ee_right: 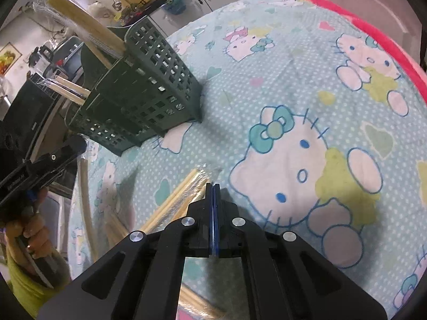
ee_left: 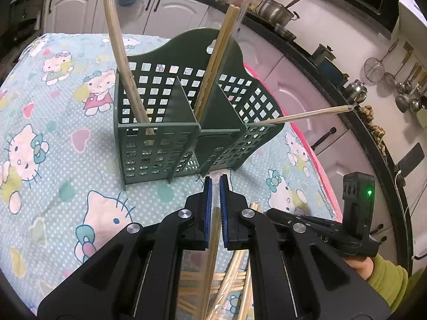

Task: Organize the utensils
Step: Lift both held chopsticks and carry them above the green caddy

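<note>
Seen only from the left wrist: green caddy (ee_left: 186,122) from above, three compartments, wrapped chopstick pairs leaning in the left (ee_left: 125,74), the middle (ee_left: 216,66) and the right one (ee_left: 307,116). Seen only from the right wrist: caddy's side (ee_right: 144,93), loose wrapped chopsticks (ee_right: 176,200) on the cloth (ee_right: 293,85) near it. Left gripper (ee_left: 215,186) just short of the caddy, pinching a wrapped pair (ee_left: 213,245). Right gripper (ee_right: 213,189) pressed together on nothing, tips just beside the loose chopsticks, angled down at the cloth.
</note>
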A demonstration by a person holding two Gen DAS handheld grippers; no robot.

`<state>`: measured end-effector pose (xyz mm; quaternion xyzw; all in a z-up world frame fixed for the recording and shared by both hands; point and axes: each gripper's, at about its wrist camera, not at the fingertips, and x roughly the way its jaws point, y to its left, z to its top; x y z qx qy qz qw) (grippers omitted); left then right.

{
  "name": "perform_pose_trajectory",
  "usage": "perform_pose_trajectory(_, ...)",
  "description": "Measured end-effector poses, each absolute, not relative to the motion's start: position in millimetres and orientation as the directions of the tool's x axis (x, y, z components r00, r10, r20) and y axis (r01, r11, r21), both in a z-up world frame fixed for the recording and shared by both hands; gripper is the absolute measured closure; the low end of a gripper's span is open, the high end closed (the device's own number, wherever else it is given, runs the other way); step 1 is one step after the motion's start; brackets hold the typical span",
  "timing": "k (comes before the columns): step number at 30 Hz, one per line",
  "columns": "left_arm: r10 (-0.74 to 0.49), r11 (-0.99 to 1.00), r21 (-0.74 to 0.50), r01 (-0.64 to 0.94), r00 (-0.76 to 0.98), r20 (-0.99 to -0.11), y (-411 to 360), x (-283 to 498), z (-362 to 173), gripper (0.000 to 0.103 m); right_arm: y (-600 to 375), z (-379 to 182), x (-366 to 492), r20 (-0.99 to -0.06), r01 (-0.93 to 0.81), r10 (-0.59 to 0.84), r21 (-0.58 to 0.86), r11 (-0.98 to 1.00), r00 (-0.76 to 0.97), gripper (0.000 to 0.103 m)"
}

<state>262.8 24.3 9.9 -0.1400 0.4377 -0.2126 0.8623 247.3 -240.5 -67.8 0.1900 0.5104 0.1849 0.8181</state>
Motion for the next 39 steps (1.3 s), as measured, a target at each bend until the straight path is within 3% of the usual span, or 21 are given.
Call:
perform_pose_trajectory(3, -0.494, 0.867, -0.431, 0.249, 0.529, -0.689, 28.2, 260.1, 12.3, 0.100, -231.2, -69.2, 249.9, -0.771, -0.113, 0.496, 0.495, 0.861, 0.398, 0.100)
perform_pose_trajectory(7, -0.502, 0.863, -0.431, 0.263, 0.541, -0.675, 28.8, 255.6, 20.2, 0.100, -217.7, -69.4, 248.1, -0.791, -0.126, 0.476, 0.466, 0.876, 0.385, 0.086)
perform_pose_trajectory(11, -0.513, 0.857, -0.431, 0.282, 0.551, -0.658, 27.3, 252.3, 29.2, 0.100, -205.3, -68.6, 248.7, -0.815, -0.135, 0.431, 0.412, 0.901, 0.387, 0.082)
perform_pose_trajectory(21, -0.539, 0.841, -0.420, 0.341, 0.589, -0.602, 20.4, 238.9, 62.9, 0.100, -187.3, -66.0, 259.0, -0.871, -0.129, 0.275, 0.243, 0.961, 0.408, 0.082)
perform_pose_trajectory(26, -0.548, 0.835, -0.414, 0.362, 0.613, -0.570, 19.4, 233.2, 80.5, 0.100, -188.7, -66.3, 265.8, -0.879, -0.137, 0.270, 0.234, 0.963, 0.393, 0.086)
perform_pose_trajectory(31, -0.553, 0.832, -0.409, 0.376, 0.624, -0.552, 18.4, 229.3, 89.9, 0.100, -202.5, -66.4, 269.6, -0.867, -0.113, 0.319, 0.299, 0.948, 0.382, 0.097)
perform_pose_trajectory(39, -0.558, 0.828, -0.409, 0.385, 0.636, -0.533, 17.0, 226.0, 98.3, 0.100, -220.5, -33.2, 255.7, -0.803, -0.142, 0.375, 0.351, 0.926, 0.463, 0.098)
